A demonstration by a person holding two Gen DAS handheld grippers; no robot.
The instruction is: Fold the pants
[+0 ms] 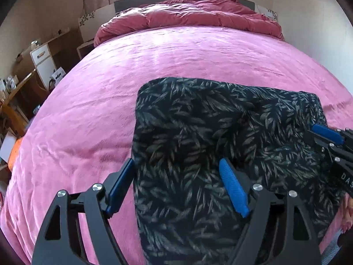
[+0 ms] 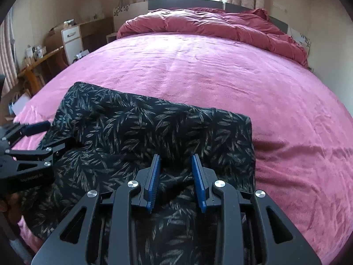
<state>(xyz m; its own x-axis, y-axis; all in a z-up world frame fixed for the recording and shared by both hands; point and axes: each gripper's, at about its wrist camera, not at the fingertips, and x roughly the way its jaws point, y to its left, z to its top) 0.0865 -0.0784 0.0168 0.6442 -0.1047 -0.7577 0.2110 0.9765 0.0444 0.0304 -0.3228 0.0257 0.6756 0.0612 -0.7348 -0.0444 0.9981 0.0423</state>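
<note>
My left claw and right claw gape apart over the pants, apparently already folded compactly on the bed; little remains.

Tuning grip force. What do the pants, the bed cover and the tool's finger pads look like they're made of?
Pants: thin woven fabric, matte, dark with a pale leaf print; it drapes and creases softly. Bed cover: pink plush, probably fleece; a short nap with a faint sheen. Finger pads: blue, ribbed, likely rubber or soft plastic, on black rigid frames.
</note>
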